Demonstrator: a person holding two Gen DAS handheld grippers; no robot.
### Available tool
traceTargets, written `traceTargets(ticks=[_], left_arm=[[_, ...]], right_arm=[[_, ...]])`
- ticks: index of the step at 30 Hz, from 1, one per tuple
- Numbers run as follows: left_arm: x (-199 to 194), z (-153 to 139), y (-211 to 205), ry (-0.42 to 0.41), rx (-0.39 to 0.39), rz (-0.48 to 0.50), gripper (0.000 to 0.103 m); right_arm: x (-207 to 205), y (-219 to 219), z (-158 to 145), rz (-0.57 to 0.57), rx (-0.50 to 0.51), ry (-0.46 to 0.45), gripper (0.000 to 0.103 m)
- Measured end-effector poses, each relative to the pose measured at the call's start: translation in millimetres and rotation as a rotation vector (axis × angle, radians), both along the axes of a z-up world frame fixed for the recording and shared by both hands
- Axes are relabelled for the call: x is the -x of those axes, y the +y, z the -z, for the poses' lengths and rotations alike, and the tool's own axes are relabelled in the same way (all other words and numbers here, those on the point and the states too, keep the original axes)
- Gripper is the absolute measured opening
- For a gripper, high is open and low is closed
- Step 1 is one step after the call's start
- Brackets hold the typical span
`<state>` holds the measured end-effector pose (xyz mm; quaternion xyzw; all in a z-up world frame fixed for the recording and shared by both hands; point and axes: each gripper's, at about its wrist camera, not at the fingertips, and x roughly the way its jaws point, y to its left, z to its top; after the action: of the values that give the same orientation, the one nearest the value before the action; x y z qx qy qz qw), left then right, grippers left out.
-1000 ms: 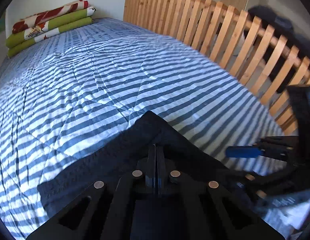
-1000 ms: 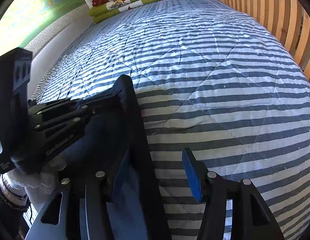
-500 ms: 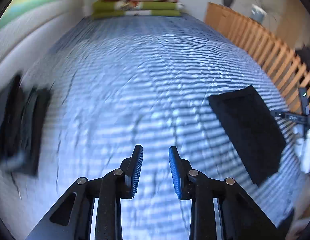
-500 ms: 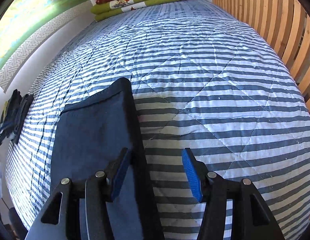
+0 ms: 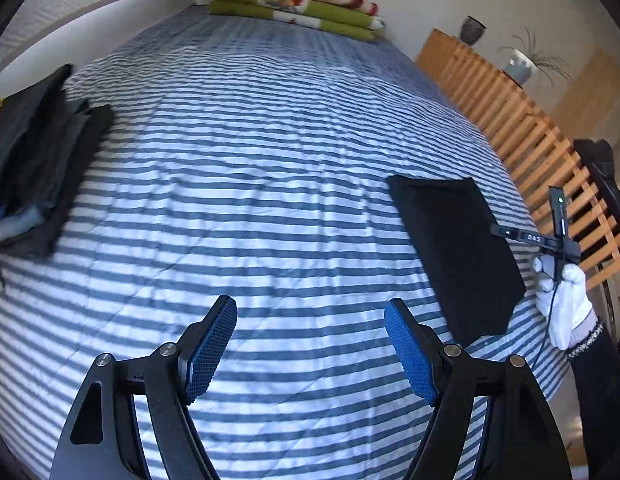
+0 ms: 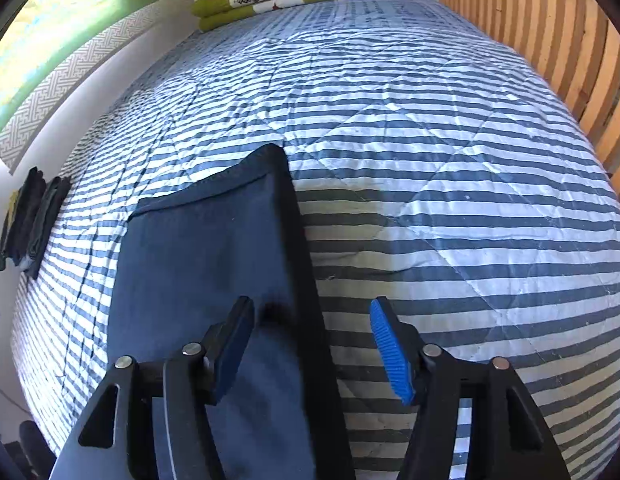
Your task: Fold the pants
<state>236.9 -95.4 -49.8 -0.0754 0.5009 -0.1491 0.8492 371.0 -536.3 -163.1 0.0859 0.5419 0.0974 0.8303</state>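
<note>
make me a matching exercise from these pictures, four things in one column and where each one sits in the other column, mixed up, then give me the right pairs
Things:
1. folded dark pants
2. green and red blankets
3. pile of dark clothes
4. wooden slat rail

Places:
A. stacked at the far end of the bed
B. along the bed's right side
C. flat on the striped bedspread, under the open right gripper
D. at the bed's left edge, by the wall

Pairs: 1-C, 2-A, 3-D, 4-B

I see striped quilt (image 5: 270, 184) bare mid-bed; folded pants (image 5: 454, 248) right; clothes pile (image 5: 38, 168) left; slatted rail (image 5: 522, 128) blocks right.
</note>
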Motion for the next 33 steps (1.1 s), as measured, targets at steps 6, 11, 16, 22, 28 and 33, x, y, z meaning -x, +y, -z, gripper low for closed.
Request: traceTargets(ticks=[6, 11, 16, 22, 28, 33], left_arm=[[-49.7, 39.1, -126.3, 0.049, 0.107, 0.155, 0.079], [-76.8, 78.4, -170.1, 0.145, 0.121, 0.158, 0.079], [-85.3, 107.1, -184.3, 0.209, 0.156, 0.152, 0.078], [-90.2, 108.2, -202.5, 0.179, 0.158, 0.152, 0.043], [-89.9, 96.8, -202.6, 0.143, 0.184, 0.143, 0.018], [-82.2, 76.3, -203.9, 0.098, 0.184, 0.174, 0.009]], right_arm=[[-8.9, -7.1, 21.7, -0.015, -0.093, 0.054, 0.067], [-9.3, -11.2, 28.0, -0.071, -0.175, 0.074, 0.069], [-7.6, -3.5, 29.9, -0.144, -0.162, 0.077, 0.071], [-7.4, 7.9, 34.1, -0.137, -0.221, 0.101, 0.037], [2.9, 11.1, 26.0, -0.055, -0.201, 0.077, 0.022], [18.2, 18.9, 3.6, -0.014, -0.172, 0.032, 0.011]])
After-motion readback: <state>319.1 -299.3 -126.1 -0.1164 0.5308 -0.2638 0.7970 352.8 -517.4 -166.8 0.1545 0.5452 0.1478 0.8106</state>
